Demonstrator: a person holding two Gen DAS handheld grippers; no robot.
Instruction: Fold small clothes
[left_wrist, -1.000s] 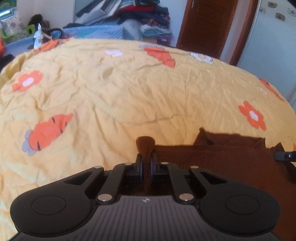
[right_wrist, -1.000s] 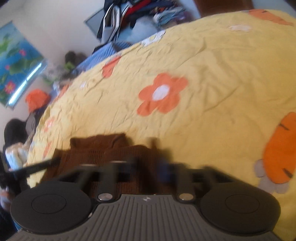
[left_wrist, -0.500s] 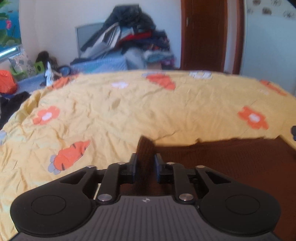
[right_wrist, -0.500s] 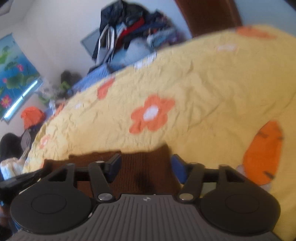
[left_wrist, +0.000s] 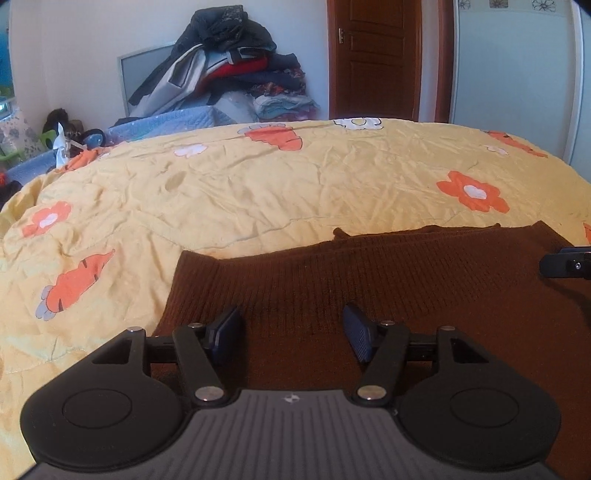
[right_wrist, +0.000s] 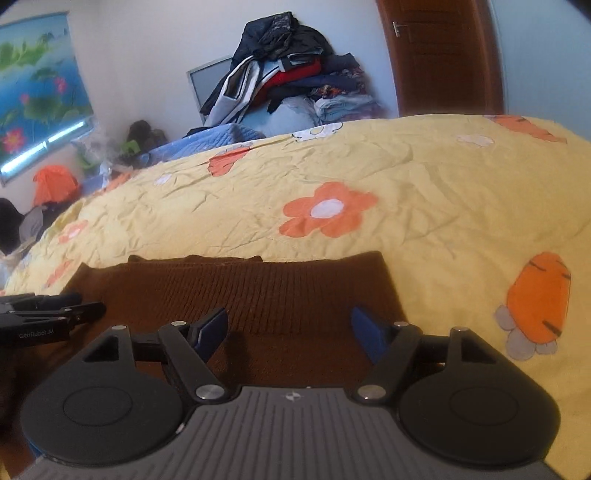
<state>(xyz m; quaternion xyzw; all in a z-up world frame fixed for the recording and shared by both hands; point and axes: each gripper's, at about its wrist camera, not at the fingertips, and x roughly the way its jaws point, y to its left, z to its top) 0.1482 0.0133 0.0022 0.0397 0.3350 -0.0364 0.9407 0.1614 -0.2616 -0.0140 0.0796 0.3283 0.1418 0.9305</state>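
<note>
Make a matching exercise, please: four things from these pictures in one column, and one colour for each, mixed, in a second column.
1. knitted garment
2. bedspread
3. door
4. gripper pads

a. yellow with orange flowers and carrots
b. blue
c. dark brown knit
d. reddish-brown wood

Pairs: 1-c, 2-a, 3-d, 4-b

Brown knit garment flat on bedspread
</note>
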